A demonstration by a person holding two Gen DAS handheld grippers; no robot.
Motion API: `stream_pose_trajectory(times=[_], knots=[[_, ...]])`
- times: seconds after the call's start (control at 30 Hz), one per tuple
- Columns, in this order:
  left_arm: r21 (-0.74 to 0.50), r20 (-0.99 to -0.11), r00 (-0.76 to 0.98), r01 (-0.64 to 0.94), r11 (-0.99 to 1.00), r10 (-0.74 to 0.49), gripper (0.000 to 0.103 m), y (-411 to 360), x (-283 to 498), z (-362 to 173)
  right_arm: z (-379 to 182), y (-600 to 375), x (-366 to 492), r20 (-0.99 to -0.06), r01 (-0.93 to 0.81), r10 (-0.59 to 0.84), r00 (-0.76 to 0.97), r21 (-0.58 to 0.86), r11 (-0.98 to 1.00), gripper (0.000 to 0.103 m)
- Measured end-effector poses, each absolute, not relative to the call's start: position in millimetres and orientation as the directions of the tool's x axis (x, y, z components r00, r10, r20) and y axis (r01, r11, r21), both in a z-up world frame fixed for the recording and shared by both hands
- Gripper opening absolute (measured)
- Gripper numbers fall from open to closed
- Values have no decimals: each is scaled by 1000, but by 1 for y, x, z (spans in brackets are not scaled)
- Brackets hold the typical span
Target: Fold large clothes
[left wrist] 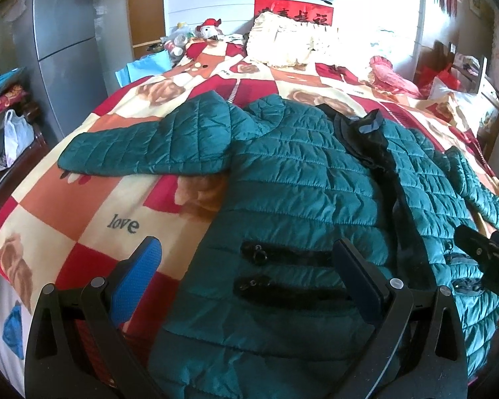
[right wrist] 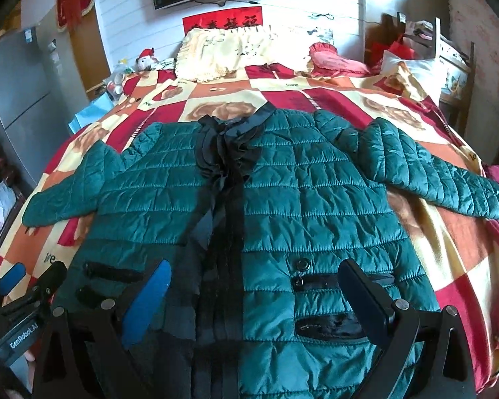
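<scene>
Hovering fingers [right wrist: 156,292] (both pairs spread wide) above jacket [right wrist: 316,199]

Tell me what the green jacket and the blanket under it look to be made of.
Jacket: a thin synthetic shell, probably nylon or polyester, with a slight sheen; stitched quilted rows puff up and crinkle, which suggests light padding. Its front strip and collar look like smooth black fabric. Blanket: soft, matte, fuzzy-looking, likely fleece or plush, with a printed check of roses and words. Neither can be told for sure.
</scene>
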State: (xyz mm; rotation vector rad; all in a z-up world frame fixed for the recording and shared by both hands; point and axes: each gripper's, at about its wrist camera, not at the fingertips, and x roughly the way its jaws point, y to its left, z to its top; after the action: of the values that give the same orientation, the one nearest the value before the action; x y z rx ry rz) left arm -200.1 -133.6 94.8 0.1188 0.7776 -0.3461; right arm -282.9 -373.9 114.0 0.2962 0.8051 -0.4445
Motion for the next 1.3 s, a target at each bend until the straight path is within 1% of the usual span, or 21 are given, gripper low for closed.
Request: stream_pose_trajectory(times=[0.37, 0.57, 1.1, 1.3], knots=[[-10, -696, 672, 343, 939, -252, 103, -140, -193, 100, 113, -377, -268, -759, 479, -247, 602, 96, 873, 100], [-16, -703, 666, 338, 941, -251, 103, -141, -188, 98, 112, -383, -263, -762, 488, -229, 605, 128, 863, 100], [-23, -715, 652, 340, 940, -253, 103, -144, -178, 90, 104, -389, -251, -777, 493, -237, 583, 107, 864, 100], [-26, -717, 650, 337, 941, -253, 103, -146, -172, 90, 103, -390, -244, -779, 493, -224, 586, 123, 862, 100]])
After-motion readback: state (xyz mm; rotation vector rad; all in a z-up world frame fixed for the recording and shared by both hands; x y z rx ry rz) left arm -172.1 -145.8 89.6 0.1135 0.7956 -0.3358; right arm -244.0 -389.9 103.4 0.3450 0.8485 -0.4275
